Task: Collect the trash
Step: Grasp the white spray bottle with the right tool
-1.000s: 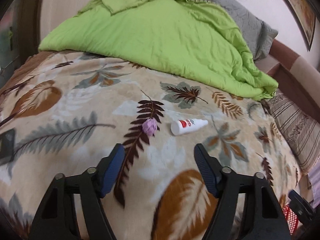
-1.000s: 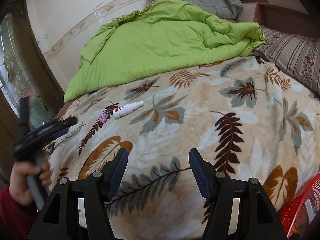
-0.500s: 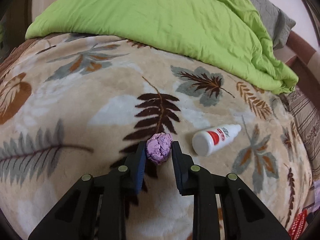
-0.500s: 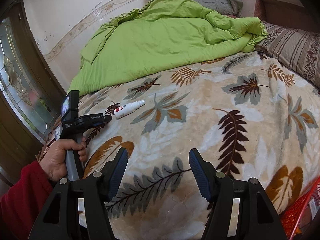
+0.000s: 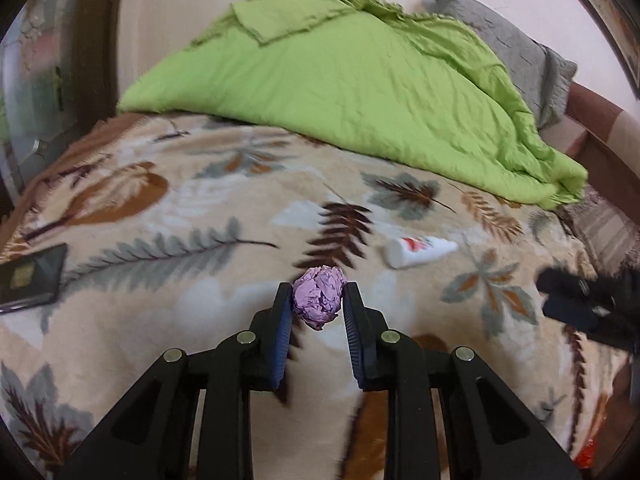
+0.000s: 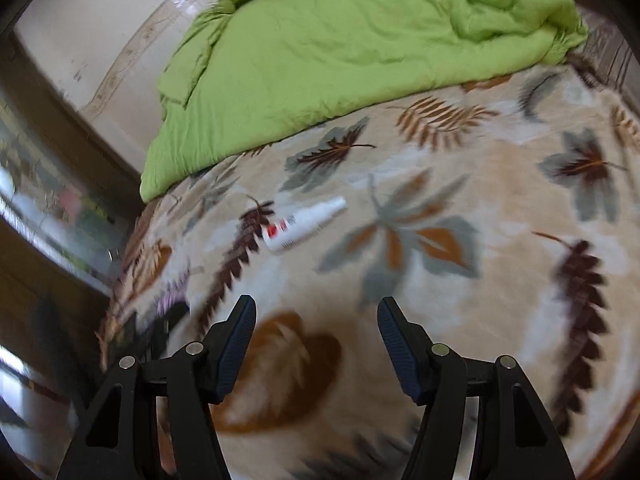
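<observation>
A crumpled purple paper ball sits pinched between the blue pads of my left gripper, lifted a little off the leaf-patterned blanket. A white tube with a red label lies on the blanket to the right of and beyond the ball; in the right wrist view the same tube lies ahead and left of centre. My right gripper hangs open over the blanket with nothing between its fingers. It shows as a dark blur at the right edge of the left wrist view.
A green quilt is heaped across the far half of the bed, with a grey pillow behind it. A dark flat phone-like object lies at the blanket's left edge. A wooden door frame stands left of the bed.
My left gripper closed on the purple paper ball and then drew back with it, lifting it off the blanket. My right gripper swung left toward the white tube, and its view is motion-blurred.
</observation>
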`<action>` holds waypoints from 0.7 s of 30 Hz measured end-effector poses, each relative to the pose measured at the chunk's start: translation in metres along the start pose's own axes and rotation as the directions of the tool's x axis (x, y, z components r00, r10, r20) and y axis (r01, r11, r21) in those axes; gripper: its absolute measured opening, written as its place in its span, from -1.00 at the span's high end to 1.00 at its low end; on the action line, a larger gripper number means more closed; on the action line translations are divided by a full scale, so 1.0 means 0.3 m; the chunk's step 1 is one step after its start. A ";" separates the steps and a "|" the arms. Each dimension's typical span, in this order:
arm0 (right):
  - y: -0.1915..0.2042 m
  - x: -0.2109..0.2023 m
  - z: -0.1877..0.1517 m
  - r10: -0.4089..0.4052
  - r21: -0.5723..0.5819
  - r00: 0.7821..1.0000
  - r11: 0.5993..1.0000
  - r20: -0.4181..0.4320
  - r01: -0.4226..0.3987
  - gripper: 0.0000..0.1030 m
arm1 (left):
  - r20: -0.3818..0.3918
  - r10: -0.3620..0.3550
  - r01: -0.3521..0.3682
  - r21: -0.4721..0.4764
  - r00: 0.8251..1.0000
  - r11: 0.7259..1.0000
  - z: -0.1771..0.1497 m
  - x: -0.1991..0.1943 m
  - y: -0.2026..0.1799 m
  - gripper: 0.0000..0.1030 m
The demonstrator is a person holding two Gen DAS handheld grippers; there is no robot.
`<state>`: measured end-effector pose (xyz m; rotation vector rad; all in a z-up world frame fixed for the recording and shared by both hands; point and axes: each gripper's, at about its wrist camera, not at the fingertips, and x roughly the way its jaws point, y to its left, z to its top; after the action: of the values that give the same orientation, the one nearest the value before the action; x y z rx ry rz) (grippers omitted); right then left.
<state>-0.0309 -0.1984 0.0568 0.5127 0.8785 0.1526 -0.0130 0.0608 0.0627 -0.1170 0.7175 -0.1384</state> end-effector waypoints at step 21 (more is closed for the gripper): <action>0.160 0.575 0.228 -0.192 0.041 0.968 0.979 -0.164 0.201 0.06 | -0.039 -0.009 0.007 -0.067 0.999 0.998 0.023 0.071 0.141 0.53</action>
<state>0.1353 -0.1242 -0.0037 0.4674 1.0873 -0.0137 0.0113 0.0992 0.0476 -0.1819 0.7616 -0.1247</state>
